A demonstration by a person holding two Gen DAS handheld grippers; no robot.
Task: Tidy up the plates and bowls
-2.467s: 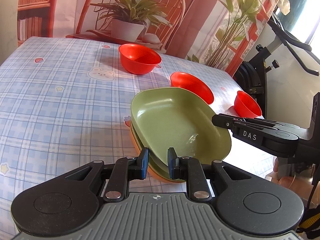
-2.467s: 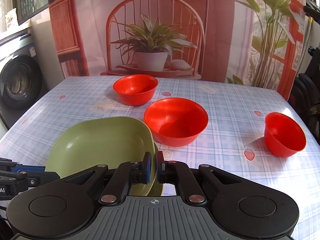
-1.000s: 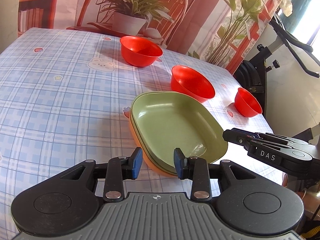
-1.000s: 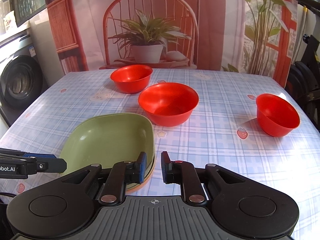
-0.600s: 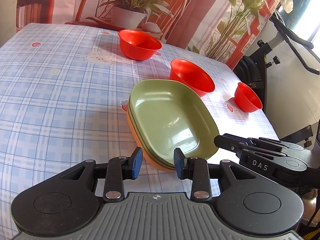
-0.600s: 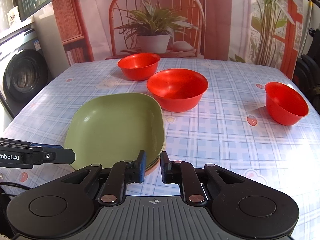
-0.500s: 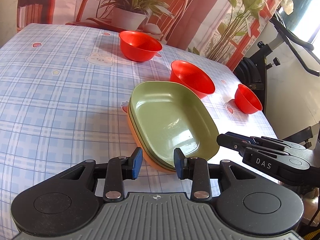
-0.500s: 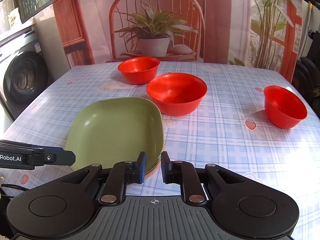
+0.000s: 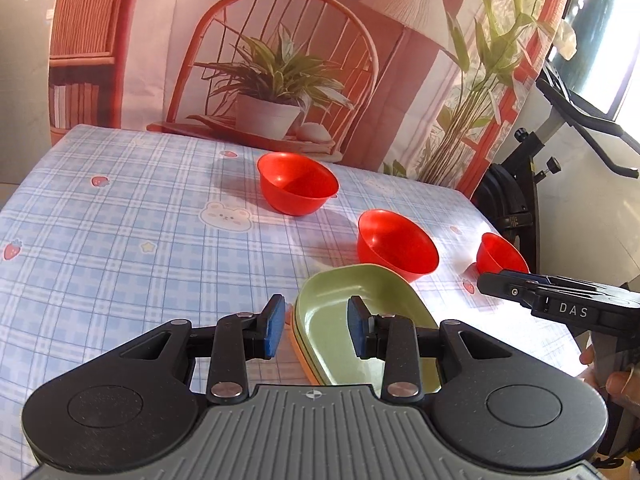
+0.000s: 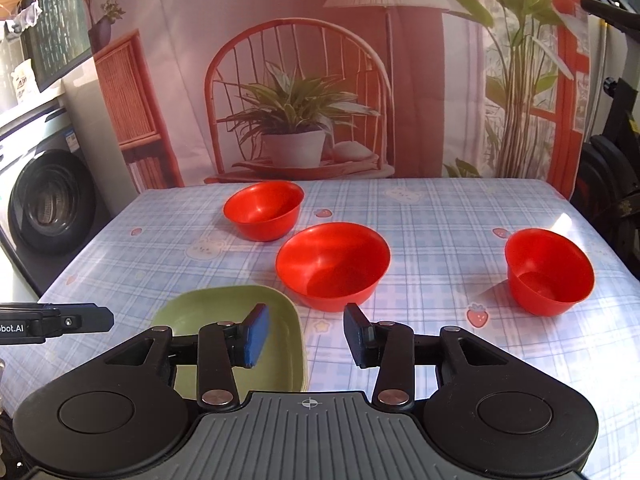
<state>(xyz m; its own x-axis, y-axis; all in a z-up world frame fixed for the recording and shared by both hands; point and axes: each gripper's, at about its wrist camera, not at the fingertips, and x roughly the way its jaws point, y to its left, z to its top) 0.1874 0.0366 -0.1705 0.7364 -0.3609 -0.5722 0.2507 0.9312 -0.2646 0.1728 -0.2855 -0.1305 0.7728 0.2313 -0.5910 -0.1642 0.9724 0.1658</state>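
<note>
My left gripper (image 9: 313,326) is hanging above the near edge of the table with its blue pads a fair way apart and nothing pinched between them (you just see the plates through the gap). My right gripper (image 10: 305,334) has its jaws opening right now, also with nothing between the pads, only tablecloth below. You can spot the right one poking in from the side in the left wrist view, with my fingers (image 9: 618,384) wrapped round its handle.

Right below both grippers is the green plate (image 9: 340,320), squarish with rounded corners, sitting on top of an orange plate (image 9: 299,350) of which only the edge peeks out. The stack lies flat at the near edge of the blue checked tablecloth (image 9: 120,248) (the one with bunnies and strawberries printed on it).

Further out there are three red bowls, all upright and well apart from each other. The biggest red bowl (image 10: 333,266) is just beyond the plates, close to the green rim. A second red bowl (image 10: 263,210) sits behind it toward the far left, and a third red bowl (image 10: 550,271) is off to the right on its own.

Behind the table hangs a printed backdrop (image 10: 304,100) with a chair and a potted plant, and a washing machine (image 10: 44,200) stands on the left.
</note>
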